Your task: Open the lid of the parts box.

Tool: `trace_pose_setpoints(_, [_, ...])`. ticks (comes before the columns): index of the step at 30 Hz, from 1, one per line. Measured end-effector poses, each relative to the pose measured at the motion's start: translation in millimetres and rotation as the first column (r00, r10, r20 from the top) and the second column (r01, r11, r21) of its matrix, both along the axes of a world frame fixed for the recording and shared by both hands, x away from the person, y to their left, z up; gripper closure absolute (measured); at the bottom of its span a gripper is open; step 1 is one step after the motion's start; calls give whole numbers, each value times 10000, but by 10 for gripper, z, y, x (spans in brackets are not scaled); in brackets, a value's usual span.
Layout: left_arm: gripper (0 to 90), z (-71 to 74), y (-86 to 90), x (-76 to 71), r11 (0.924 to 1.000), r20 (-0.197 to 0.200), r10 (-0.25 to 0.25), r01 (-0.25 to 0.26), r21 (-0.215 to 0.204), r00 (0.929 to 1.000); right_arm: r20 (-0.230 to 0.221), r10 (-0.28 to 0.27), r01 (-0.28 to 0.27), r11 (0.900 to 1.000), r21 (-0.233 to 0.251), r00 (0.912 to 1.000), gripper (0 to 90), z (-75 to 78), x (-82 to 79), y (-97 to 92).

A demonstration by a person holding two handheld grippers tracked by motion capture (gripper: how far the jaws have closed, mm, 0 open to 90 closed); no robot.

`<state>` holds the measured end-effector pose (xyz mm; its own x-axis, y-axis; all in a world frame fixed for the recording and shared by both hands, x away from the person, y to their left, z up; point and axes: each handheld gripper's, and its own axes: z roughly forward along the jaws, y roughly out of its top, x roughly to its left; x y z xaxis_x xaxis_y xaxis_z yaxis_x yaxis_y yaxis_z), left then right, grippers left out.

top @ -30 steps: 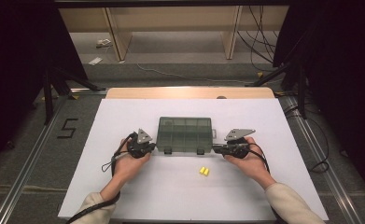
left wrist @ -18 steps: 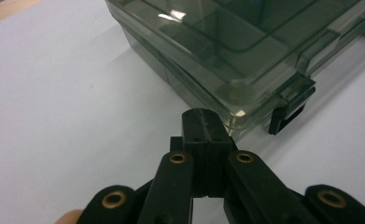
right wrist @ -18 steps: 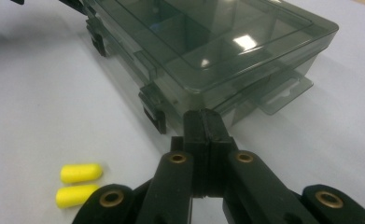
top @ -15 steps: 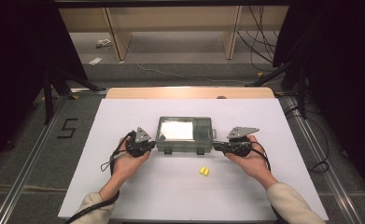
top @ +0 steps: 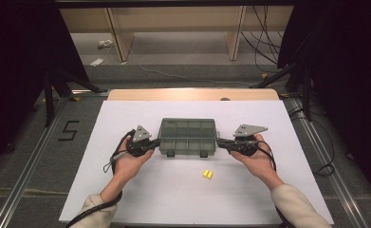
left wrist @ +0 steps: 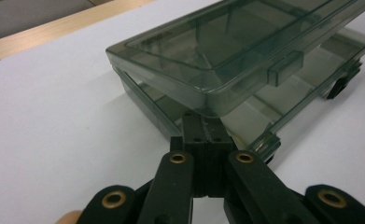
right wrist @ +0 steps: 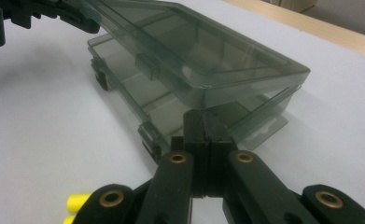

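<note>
A smoky see-through compartment box [top: 188,137] lies mid-table. Its lid [left wrist: 227,42] stands a little apart from the base [left wrist: 306,74], hinged at the far side. My left gripper [top: 155,142] is shut, its tip [left wrist: 201,122] tucked under the lid's left end. My right gripper [top: 219,141] is shut too, with its tip [right wrist: 202,119] under the lid [right wrist: 185,51] at the right end. Nothing is between either pair of jaws. Two small yellow pieces [top: 207,174] lie on the sheet in front of the box, also beside the right gripper [right wrist: 75,203].
The white sheet [top: 126,199] covers the table, with a wooden edge [top: 192,94] at the far side. Cables trail from both grippers along the person's forearms. Floor, table legs and loose cables lie beyond the far edge.
The lid has come up off the base at its front edge, catching glare half a second ago. Both hands stay at the box's ends.
</note>
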<state>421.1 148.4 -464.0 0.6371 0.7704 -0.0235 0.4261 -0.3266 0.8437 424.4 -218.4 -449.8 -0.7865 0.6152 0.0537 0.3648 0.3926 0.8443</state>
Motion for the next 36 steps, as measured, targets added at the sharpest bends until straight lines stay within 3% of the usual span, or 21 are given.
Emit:
trace_pose_setpoints(4, [900, 56, -12, 15, 9995, 181, 55, -50, -300, 9998, 101, -58, 57, 9999, 111, 9999, 900, 38, 13, -5])
trace_pose_setpoints(10, [900, 101, -52, 42, 9991, 385, 139, -124, -396, 9992, 243, -204, 198, 9996, 217, 9995, 900, 72, 33, -7])
trace_pose_setpoints(15, [900, 150, -66, 57, 9990, 592, 226, -202, -405, 9980, 792, -653, 696, 9962, -531, 9947, 858, 101, 13, 11])
trace_pose_setpoints(18, [900, 186, -74, 63, 9988, 771, 311, -281, -403, 9965, 1655, -1074, 1285, 9841, -1224, 9803, 728, 126, -2, 49])
trace_pose_setpoints(22, [900, 221, -75, 66, 9987, 975, 424, -393, -336, 9943, 2831, -1277, 1791, 9701, -1638, 9506, 610, 165, -21, 119])
trace_pose_setpoints(26, [884, 197, -88, 53, 9982, 1151, 578, -589, 62, 9917, 3394, -1216, 1852, 9693, -1616, 9327, 599, 212, -33, 166])
trace_pose_setpoints(28, [794, 174, -94, 54, 9958, 1230, 771, -825, 388, 9894, 3500, -1202, 1851, 9699, -1582, 9290, 598, 234, -27, 184])
trace_pose_setpoints(31, [682, 182, -92, 66, 9892, 1842, 1058, -1224, 811, 9772, 3542, -1197, 1833, 9712, -1519, 9275, 603, 249, -10, 201])
trace_pose_setpoints(33, [668, 214, -98, 70, 9860, 2298, 1035, -1302, 1042, 9677, 3603, -1213, 1857, 9711, -1497, 9249, 612, 256, 3, 205])
trace_pose_setpoints(36, [696, 250, -127, 72, 9870, 2812, 839, -1186, 1086, 9560, 3648, -1218, 1850, 9722, -1433, 9231, 640, 277, 28, 208])
